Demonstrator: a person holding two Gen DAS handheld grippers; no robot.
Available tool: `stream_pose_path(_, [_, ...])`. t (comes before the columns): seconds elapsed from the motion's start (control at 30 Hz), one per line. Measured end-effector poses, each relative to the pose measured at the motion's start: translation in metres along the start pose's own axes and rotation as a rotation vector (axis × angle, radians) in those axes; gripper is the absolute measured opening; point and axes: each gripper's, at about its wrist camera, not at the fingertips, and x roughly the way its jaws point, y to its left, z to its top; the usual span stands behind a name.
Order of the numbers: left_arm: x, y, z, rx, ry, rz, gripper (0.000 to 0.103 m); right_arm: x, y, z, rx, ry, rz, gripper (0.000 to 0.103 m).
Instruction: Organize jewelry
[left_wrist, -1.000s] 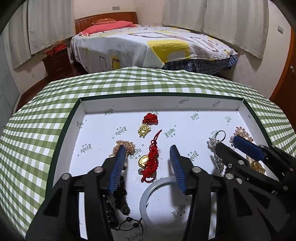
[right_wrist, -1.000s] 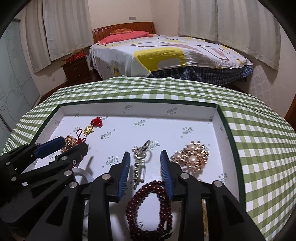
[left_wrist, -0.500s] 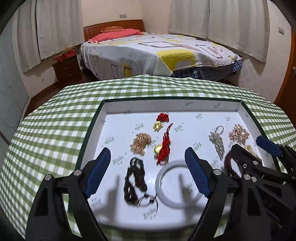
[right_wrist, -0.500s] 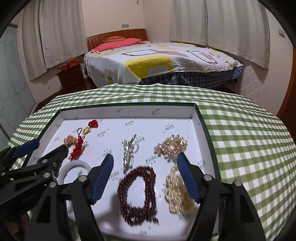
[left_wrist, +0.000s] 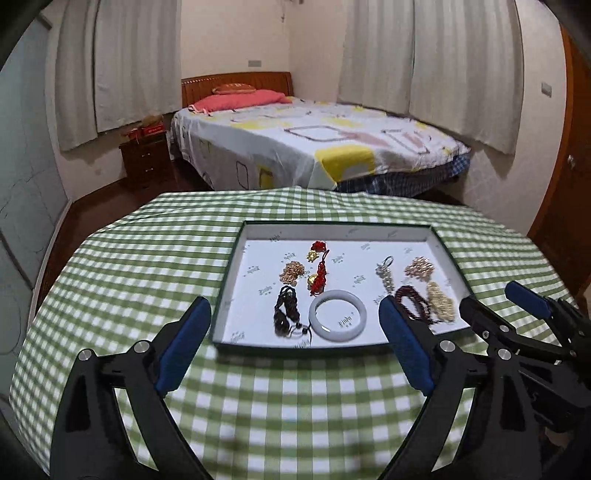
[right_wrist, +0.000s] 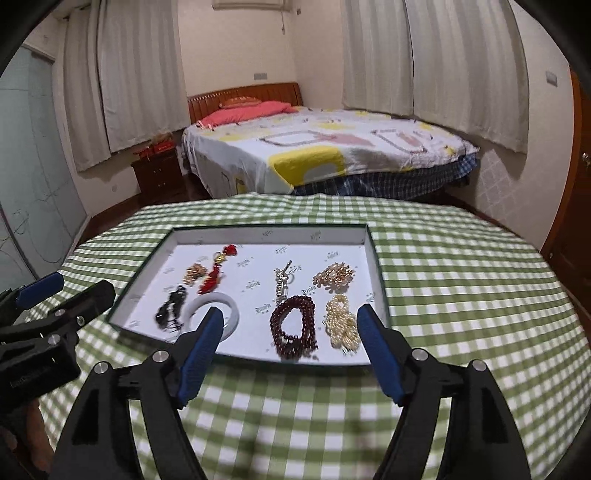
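1. Left wrist view — the left gripper (left_wrist: 295, 339) has just been opening; its jaws stand wide with nothing between them, over the checked tablecloth (left_wrist: 147, 280) short of the tray (left_wrist: 225, 295). One white bangle (left_wrist: 338, 320) lies at the tray's near edge, one dark bead string (left_wrist: 285, 312) beside it.
2. Right wrist view — the right gripper (right_wrist: 290, 349), also just opened wide, grips nothing. The tray (right_wrist: 380, 291) holds nine pieces; one garnet bracelet (right_wrist: 293, 326) and one pearl strand (right_wrist: 341, 321) lie by its near right corner.
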Motion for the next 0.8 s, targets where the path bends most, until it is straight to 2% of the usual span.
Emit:
stream_pose_path(0.37, [-0.088,0.013,-0.015,-0.028,-0.055,0.034,0.093,-0.084,0.006,-0.003,-0.026,-0.097,0.014,0.075])
stream_pose_path(0.53, [-0.126,0.017,-0.024,-0.013,-0.106,0.091,0.098,-0.112,0.013,-0.009,-0.051,-0.128,0.015,0.077])
stream_pose_path(0.67, [-0.149,0.019,-0.028,-0.008,-0.130,0.133,0.099,-0.131,0.018,-0.015,-0.070,-0.146,0.014,0.077])
stream_pose_path(0.8, [-0.171,0.022,-0.032,-0.018,-0.152,0.121,0.099,-0.148,0.019,-0.020,-0.071,-0.165,0.016,0.077])
